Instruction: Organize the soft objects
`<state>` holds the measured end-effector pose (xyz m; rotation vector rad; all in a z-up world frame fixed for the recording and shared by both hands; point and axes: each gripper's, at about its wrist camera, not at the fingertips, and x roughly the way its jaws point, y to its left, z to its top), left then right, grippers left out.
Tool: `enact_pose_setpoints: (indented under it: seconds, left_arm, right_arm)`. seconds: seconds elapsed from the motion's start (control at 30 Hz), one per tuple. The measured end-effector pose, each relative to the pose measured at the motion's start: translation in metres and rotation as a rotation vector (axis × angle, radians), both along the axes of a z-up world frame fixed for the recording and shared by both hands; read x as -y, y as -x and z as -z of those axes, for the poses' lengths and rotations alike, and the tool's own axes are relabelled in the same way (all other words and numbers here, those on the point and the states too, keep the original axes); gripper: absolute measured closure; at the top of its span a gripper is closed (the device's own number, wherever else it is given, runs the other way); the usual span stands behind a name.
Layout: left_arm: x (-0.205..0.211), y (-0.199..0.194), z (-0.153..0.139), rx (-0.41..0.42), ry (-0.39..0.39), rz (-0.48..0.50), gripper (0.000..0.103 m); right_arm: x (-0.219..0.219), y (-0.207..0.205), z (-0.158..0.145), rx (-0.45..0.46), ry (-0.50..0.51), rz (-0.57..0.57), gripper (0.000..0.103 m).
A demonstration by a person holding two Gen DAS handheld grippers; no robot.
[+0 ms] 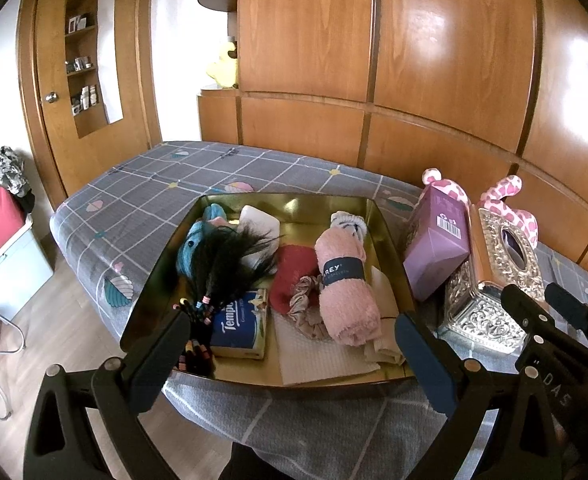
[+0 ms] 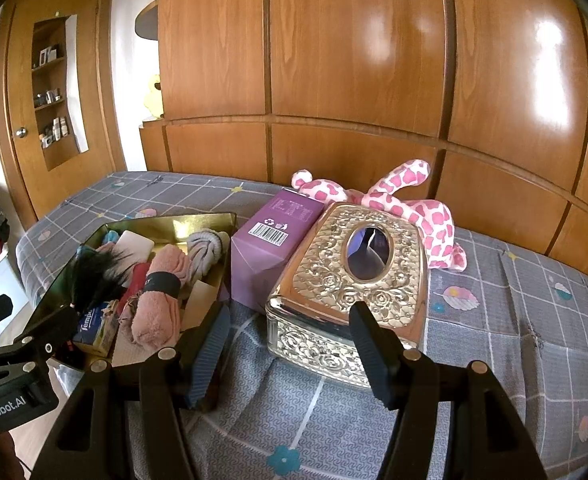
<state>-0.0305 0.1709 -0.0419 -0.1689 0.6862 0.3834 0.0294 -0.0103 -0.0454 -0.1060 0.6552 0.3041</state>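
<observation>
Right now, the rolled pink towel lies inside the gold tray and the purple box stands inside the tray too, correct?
Not quite. The rolled pink towel does lie inside the gold tray, but the purple box stands outside it, on the bed between the tray and the ornate silver tissue box. The right wrist view shows this.

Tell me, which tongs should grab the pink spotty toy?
Probably the right tongs. They stand open on the side of the bed where the spotty plush toy lies, behind the silver tissue box. The left tongs, also open, face the gold tray, farther from the toy.
</observation>
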Motion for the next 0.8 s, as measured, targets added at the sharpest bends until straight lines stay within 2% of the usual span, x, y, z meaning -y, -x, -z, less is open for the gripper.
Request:
enact_pose_setpoints:
  seconds: [0.8]
  left_arm:
    - [0.0012,-0.0001,0.0011,0.0,0.002,0.004,0.0]
  right_arm:
    - [0.0003,0.0006,0.0001,0.002,-0.002,0.008,0.04]
